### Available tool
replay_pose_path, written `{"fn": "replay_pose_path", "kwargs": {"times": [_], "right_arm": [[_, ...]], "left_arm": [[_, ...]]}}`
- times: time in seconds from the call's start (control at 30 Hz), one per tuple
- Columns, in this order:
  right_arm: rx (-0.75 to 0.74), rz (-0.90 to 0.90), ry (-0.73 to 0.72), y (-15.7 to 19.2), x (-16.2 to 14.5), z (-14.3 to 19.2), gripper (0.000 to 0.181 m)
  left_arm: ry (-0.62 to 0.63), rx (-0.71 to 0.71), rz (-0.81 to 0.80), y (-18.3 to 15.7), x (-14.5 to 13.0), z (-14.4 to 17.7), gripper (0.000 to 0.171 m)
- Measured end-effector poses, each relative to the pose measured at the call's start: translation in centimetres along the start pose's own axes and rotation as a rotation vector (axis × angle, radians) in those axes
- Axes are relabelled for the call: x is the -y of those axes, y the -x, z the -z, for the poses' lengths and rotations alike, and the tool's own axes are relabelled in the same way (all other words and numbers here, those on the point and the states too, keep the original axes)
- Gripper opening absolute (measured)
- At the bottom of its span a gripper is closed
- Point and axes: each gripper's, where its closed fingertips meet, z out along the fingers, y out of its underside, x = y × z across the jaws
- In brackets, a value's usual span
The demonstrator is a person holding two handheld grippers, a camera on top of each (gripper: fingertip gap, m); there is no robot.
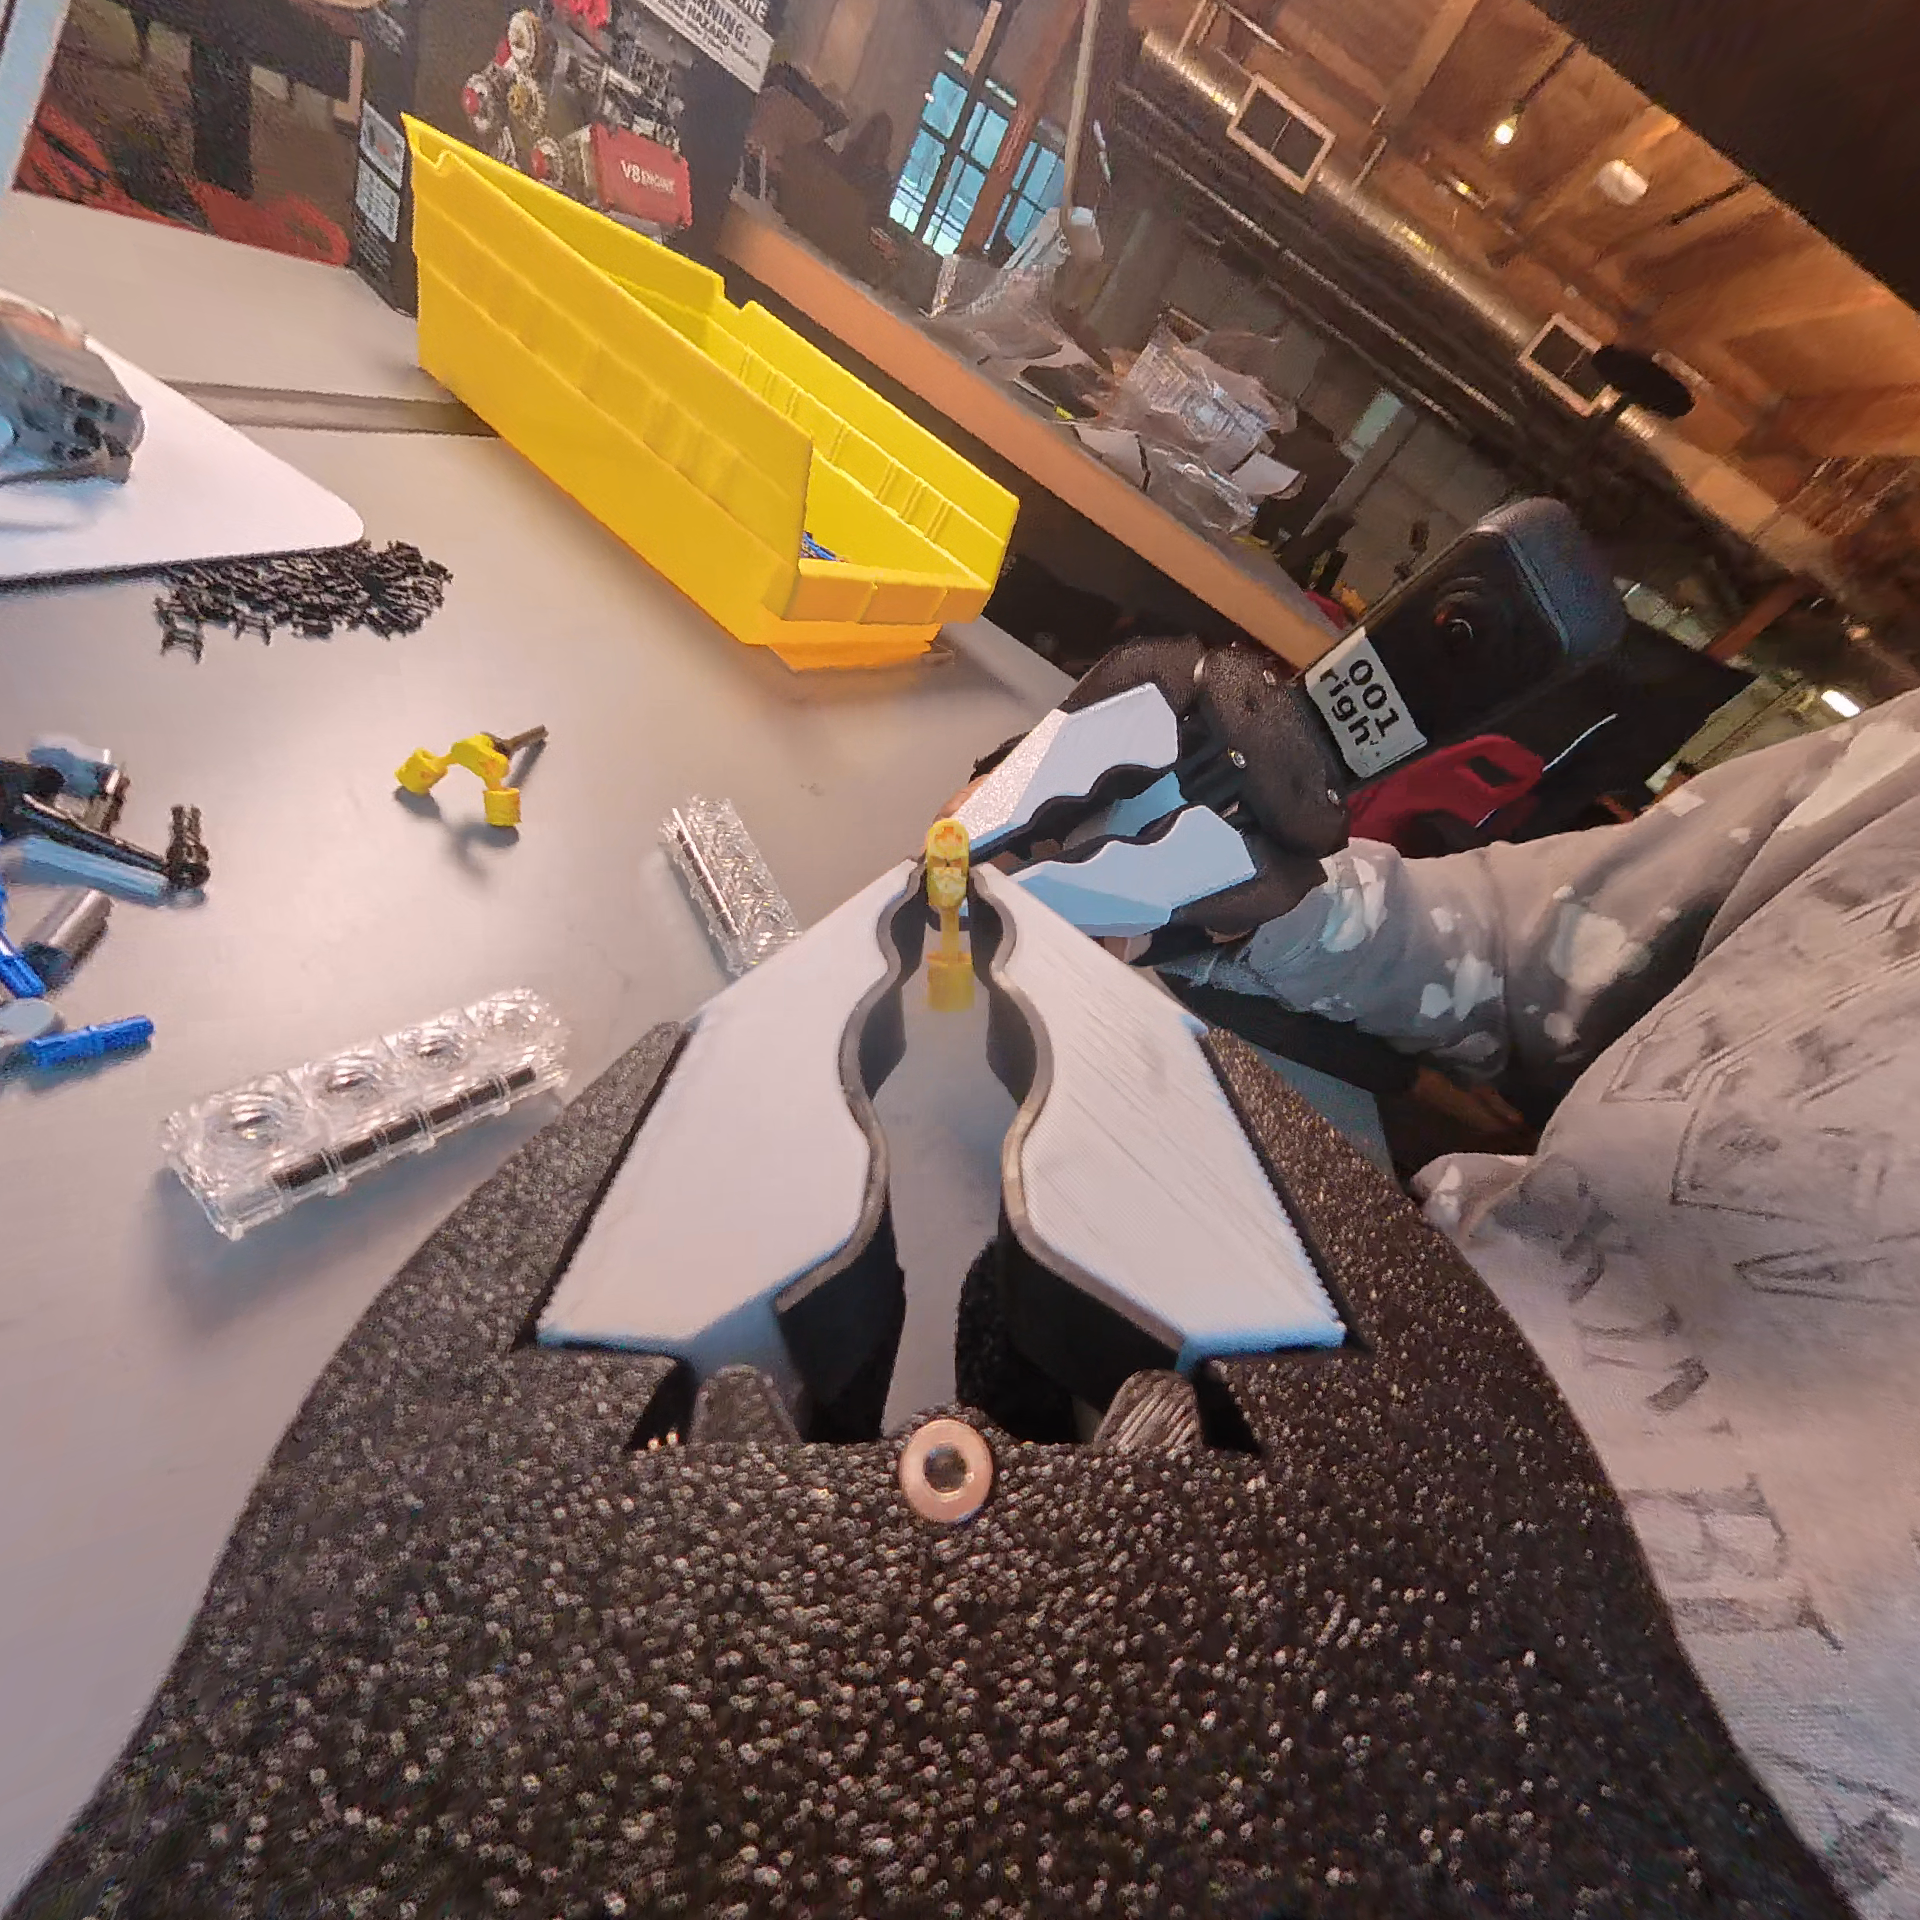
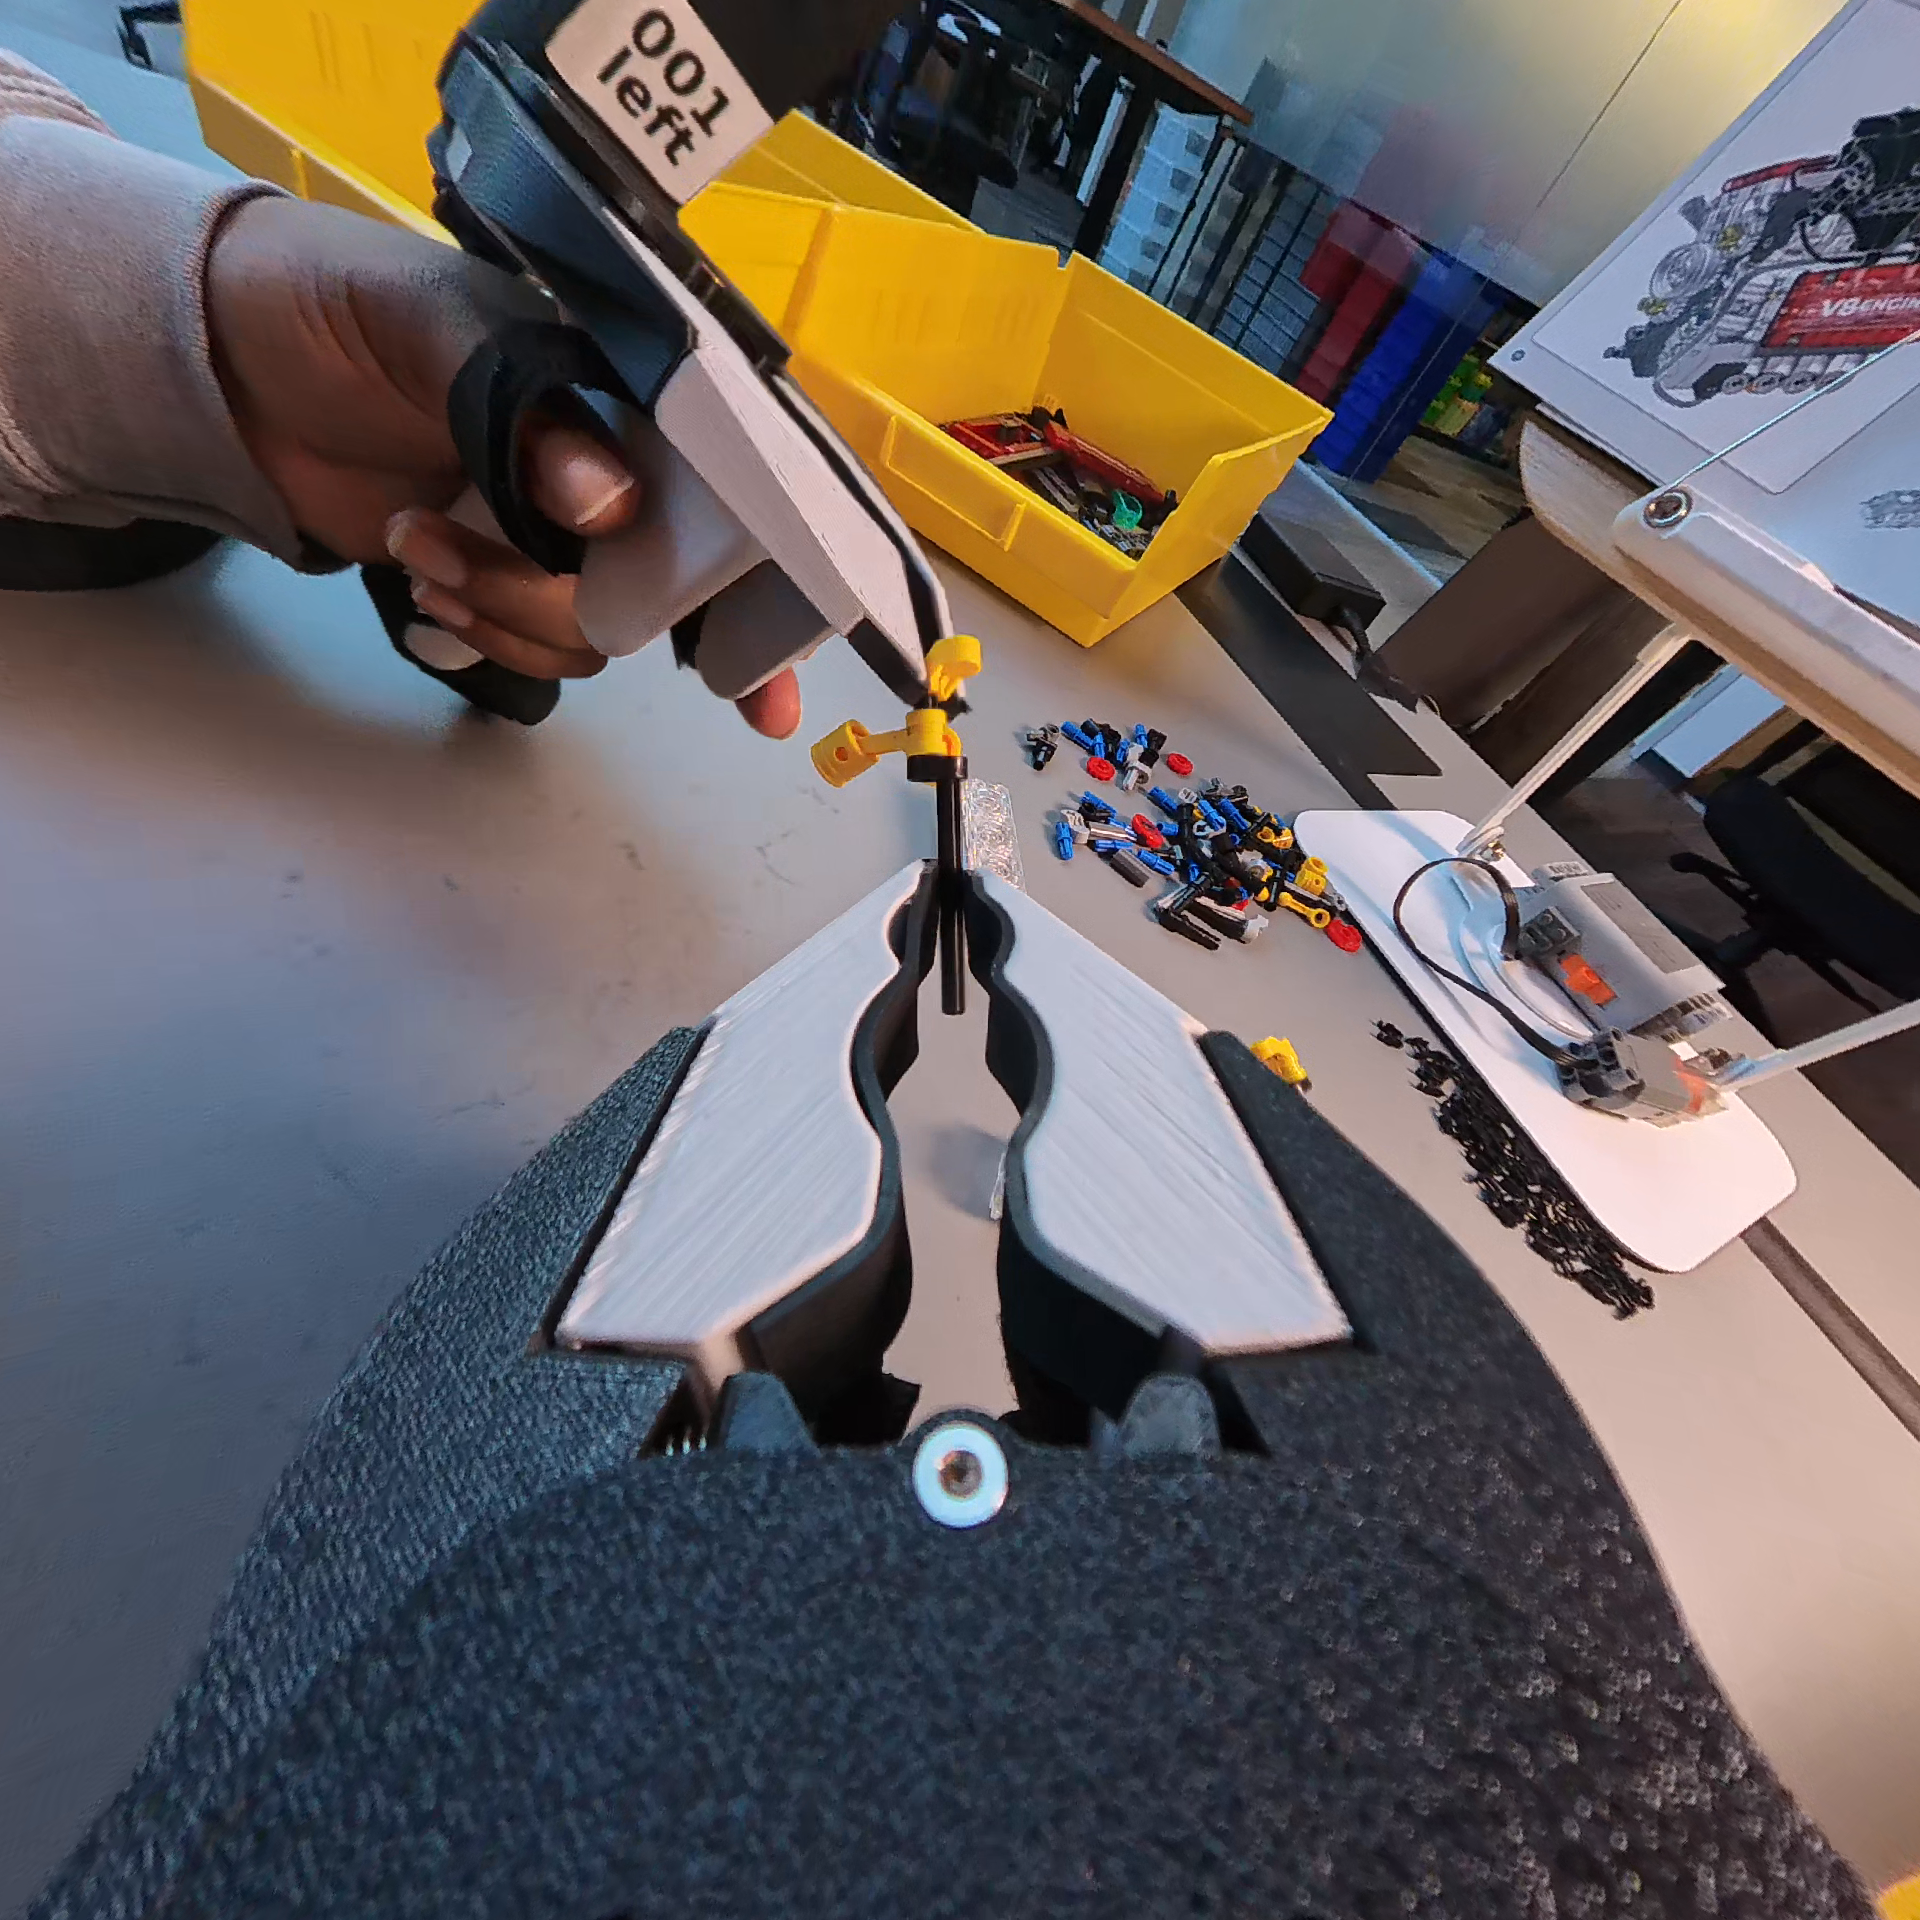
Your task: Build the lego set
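My left gripper (image 1: 948,891) is shut on a small yellow connector piece (image 1: 948,914), held above the grey table. In the right wrist view the same yellow piece (image 2: 914,717) sits at the left gripper's tip (image 2: 930,686), threaded on a thin black axle (image 2: 951,831). My right gripper (image 2: 951,883) is shut on that black axle, holding it upright. The two grippers meet tip to tip; the right gripper (image 1: 982,847) shows just behind the yellow piece in the left wrist view.
A yellow bin (image 1: 665,416) stands at the back; it holds mixed parts (image 2: 1070,468). Clear plastic blocks (image 1: 364,1112), another yellow assembly (image 1: 462,774), a heap of black pins (image 1: 301,592) and a pile of coloured small parts (image 2: 1195,842) lie on the table. A grey motor rests on a white board (image 2: 1621,1164).
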Motion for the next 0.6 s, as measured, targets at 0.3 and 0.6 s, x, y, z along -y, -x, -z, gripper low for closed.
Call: {"fn": "replay_pose_path", "kwargs": {"times": [0.3,0.6], "right_arm": [[0.001,0.017,-0.06,0.2,0.8,0.4,0.004],[0.014,0.007,-0.116,0.4,1.6,0.9,0.004]], "left_arm": [[0.008,0.044,-0.105,-0.3,0.3,0.2,0.008],[-0.01,0.022,-0.137,-1.0,0.7,0.3,0.008]]}}
